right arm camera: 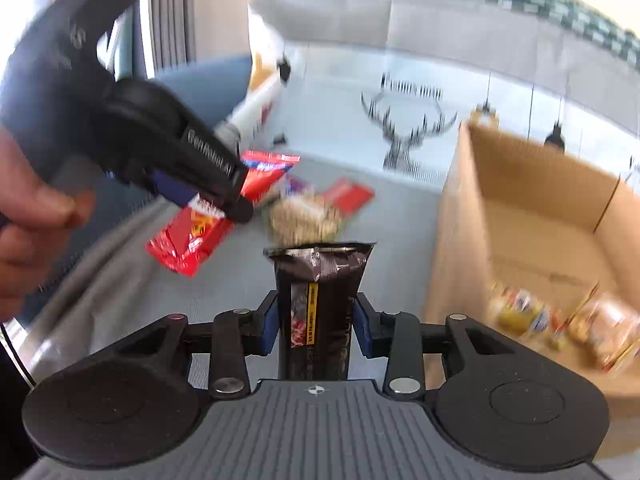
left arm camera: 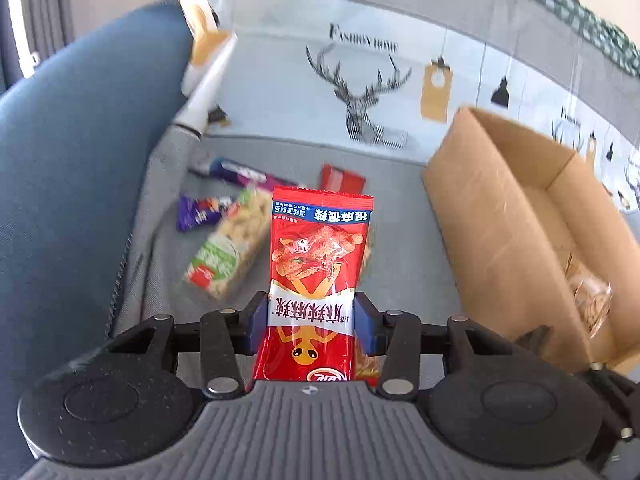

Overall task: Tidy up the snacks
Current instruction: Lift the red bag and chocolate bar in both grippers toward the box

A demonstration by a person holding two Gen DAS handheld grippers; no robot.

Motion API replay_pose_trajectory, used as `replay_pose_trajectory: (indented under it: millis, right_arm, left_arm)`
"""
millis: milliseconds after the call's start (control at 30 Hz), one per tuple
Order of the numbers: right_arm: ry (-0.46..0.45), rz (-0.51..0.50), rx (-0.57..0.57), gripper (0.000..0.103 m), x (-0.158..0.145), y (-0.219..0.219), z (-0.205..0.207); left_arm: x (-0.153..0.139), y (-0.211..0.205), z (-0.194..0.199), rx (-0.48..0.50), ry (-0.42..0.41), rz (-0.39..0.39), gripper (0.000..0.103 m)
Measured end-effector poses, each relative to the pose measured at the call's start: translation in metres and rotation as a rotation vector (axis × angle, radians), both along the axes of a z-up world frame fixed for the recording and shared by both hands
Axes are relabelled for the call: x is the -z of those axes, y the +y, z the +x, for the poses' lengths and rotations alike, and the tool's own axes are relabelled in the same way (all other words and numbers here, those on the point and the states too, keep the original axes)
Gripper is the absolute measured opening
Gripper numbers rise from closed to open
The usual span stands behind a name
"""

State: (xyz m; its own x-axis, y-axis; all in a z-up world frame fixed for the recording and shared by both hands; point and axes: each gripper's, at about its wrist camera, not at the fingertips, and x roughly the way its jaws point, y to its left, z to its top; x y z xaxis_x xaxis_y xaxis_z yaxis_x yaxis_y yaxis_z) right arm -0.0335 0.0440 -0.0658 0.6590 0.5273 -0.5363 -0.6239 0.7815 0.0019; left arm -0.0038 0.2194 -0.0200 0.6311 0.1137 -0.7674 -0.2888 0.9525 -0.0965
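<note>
My left gripper (left arm camera: 311,320) is shut on a red snack packet (left arm camera: 320,248), its blue pads pressing both long edges; the packet stands up above the grey cushion. The right wrist view shows that same left gripper (right arm camera: 208,200) from the side, held by a hand (right arm camera: 36,208), with the red packet (right arm camera: 188,240) hanging in it. My right gripper (right arm camera: 316,320) is shut on a dark brown snack bar (right arm camera: 320,280), gripped at its middle and standing upright. An open cardboard box (left arm camera: 500,216) (right arm camera: 520,208) sits to the right, with a few wrapped snacks (right arm camera: 560,320) inside.
Loose snacks lie on the grey sofa cushion (left arm camera: 400,272): a green-labelled clear pack (left arm camera: 228,252), a purple wrapper (left arm camera: 200,214), a purple bar (left arm camera: 244,174), a flat red pack (left arm camera: 342,178). A blue armrest (left arm camera: 80,160) rises at left; a deer-print cover (left arm camera: 360,92) hangs behind.
</note>
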Motion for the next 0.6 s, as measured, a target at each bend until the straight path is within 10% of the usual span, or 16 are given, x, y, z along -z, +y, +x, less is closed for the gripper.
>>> replay_pose_trajectory:
  millis: [600]
  right_arm:
    - [-0.162, 0.244, 0.226, 0.039, -0.103, -0.147, 0.093]
  left_arm:
    - [-0.04, -0.05, 0.01, -0.037, -0.16, 0.091, 0.049]
